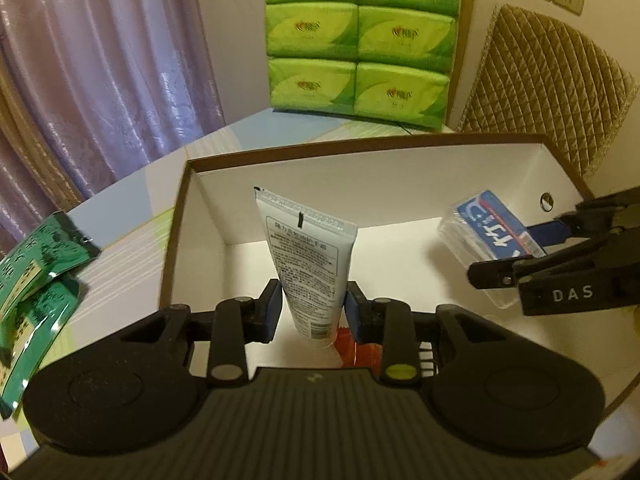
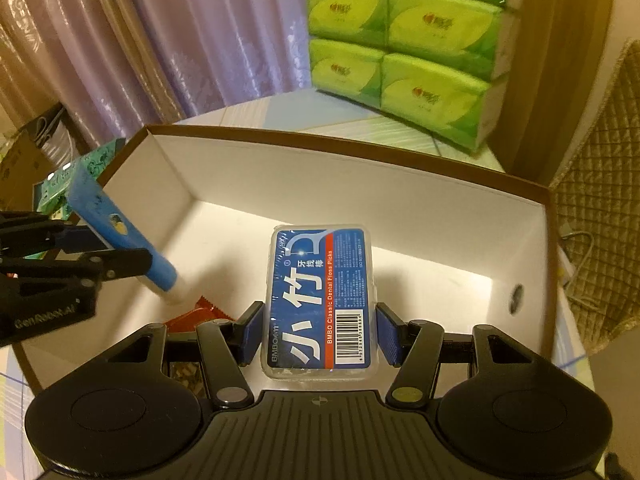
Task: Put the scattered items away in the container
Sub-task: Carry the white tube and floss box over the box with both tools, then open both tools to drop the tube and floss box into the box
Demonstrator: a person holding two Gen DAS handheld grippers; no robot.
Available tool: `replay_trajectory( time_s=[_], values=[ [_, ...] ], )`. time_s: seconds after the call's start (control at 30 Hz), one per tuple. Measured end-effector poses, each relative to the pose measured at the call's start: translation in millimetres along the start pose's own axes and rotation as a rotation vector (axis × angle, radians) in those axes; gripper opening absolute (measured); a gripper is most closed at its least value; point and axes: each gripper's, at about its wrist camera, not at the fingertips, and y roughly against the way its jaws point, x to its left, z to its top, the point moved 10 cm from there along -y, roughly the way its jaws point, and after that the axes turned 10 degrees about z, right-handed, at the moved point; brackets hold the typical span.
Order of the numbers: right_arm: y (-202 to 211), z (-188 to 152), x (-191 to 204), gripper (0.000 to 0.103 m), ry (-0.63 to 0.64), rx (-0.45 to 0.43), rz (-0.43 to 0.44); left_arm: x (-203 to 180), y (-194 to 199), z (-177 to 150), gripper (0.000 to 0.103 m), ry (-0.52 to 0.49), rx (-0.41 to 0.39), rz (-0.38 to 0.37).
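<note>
Over box point(image 1: 208, 204): left gripper point(image 1: 313, 304) clamps tube point(image 1: 306, 256), cap hidden; right gripper point(image 2: 316, 330) grips floss case point(image 2: 320, 300).

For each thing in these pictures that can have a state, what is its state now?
left gripper: shut on the tube
tube: held, over the box
right gripper: shut on the floss pick case
floss pick case: held, over the box
box: open, lidless
red packet: lying inside the box
green sachets: outside the box

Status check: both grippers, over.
Left gripper clamps tube. Right gripper clamps floss box. Both over open box; red packet inside.
</note>
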Motion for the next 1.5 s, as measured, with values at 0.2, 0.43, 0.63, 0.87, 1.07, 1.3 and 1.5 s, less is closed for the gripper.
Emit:
replay_trajectory(
  time_s=[0.2, 0.43, 0.63, 0.87, 1.07, 1.3, 1.5],
  values=[
    [-23, 4, -7, 0.055, -0.015, 0.052, 0.0, -13, -23, 0, 0.028, -0.056, 0.044, -0.01],
    [-43, -3, -15, 0.055, -0.016, 0.112, -0.014, -26, -37, 10, 0.029, -0.099, 0.038, -0.007],
    [-49, -6, -21, 0.055, -0.03, 0.131, -0.018, -32, -45, 15, 0.029, -0.1, 0.03, -0.017],
    [-49, -5, -19, 0.055, -0.022, 0.125, -0.009, -37, -50, 9, 0.031, -0.087, 0.073, -0.037],
    [-46, -4, -17, 0.055, -0.017, 0.12, -0.009, -32, -50, 5, 0.031, -0.078, 0.091, -0.029],
    [-42, -6, -13, 0.064, 0.003, 0.127, -0.017, -29, -50, -4, 0.038, -0.067, 0.135, -0.022],
    [-27, -10, -11, 0.075, 0.015, 0.098, -0.028, -19, -44, -10, 0.069, -0.049, 0.166, 0.011]
  ],
)
